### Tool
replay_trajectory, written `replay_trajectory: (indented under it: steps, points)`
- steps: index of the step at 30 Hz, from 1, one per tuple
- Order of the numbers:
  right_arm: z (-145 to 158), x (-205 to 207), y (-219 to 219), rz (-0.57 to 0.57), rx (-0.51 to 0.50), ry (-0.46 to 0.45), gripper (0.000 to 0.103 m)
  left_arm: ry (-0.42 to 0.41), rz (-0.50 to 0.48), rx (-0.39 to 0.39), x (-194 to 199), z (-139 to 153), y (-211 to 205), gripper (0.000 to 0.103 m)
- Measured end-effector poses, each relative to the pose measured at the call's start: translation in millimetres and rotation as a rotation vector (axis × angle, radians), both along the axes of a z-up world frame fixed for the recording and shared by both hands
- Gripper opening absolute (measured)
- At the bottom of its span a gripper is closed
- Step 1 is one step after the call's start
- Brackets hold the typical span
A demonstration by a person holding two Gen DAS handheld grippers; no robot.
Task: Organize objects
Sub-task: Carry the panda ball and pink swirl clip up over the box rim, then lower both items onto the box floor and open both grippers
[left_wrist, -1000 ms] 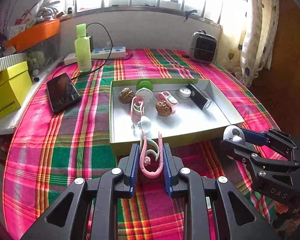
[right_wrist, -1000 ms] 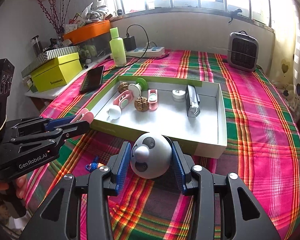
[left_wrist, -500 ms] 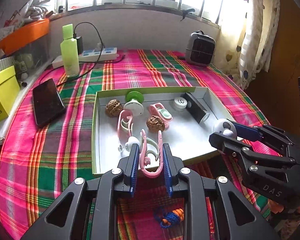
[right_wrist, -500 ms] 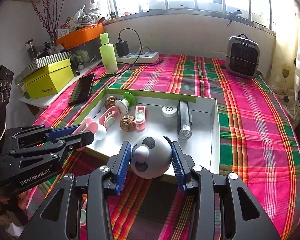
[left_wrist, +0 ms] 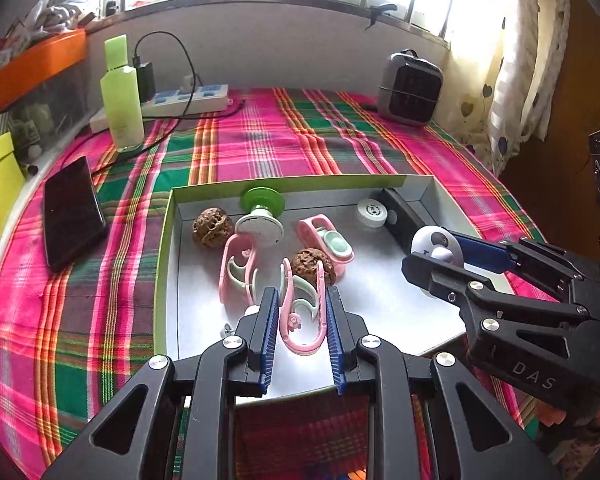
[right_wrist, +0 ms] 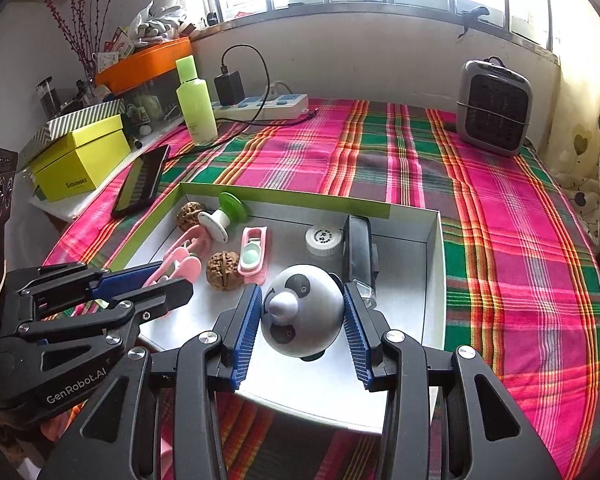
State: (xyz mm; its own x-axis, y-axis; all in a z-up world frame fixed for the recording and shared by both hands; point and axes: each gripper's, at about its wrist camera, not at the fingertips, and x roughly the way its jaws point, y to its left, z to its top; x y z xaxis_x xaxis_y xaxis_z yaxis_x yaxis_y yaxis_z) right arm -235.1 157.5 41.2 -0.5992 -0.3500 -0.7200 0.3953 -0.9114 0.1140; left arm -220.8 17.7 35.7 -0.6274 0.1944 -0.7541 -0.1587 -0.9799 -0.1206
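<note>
Left wrist view: the left gripper (left_wrist: 302, 322) is clamped on a pink U-shaped plastic clip with pale green inner prongs (left_wrist: 303, 312), held above the near half of the shallow white cardboard tray with lime-green outer walls (left_wrist: 162, 264). At three o'clock, the right gripper (left_wrist: 434, 256) is clamped on a round white panda-faced ball toy (right_wrist: 302, 316), hanging over the tray's right side. Already lying in the tray: a matching pink clip (left_wrist: 238, 272) at ten o'clock of the held one, two brown walnuts (left_wrist: 212, 226), a white-and-green spool (left_wrist: 260, 216), a pink case with a mint button (left_wrist: 326, 240), a white round cap (left_wrist: 372, 212) and a black bar-shaped device (right_wrist: 358, 248). Both items appear to be in the placing step. Next calls for lowering each onto bare tray floor, the clip at six o'clock of its twin, the ball clear of the black device, then parting the fingers; the ball may roll once freed.
</note>
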Motion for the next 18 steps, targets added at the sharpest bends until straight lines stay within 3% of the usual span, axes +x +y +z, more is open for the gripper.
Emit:
replay_trajectory:
  steps: [18]
  points:
    - [-4.8, -12.6, -15.4, 0.072, 0.014, -0.004, 0.042, -0.011, -0.008, -0.031, -5.7, -10.9, 2.0, 0.021]
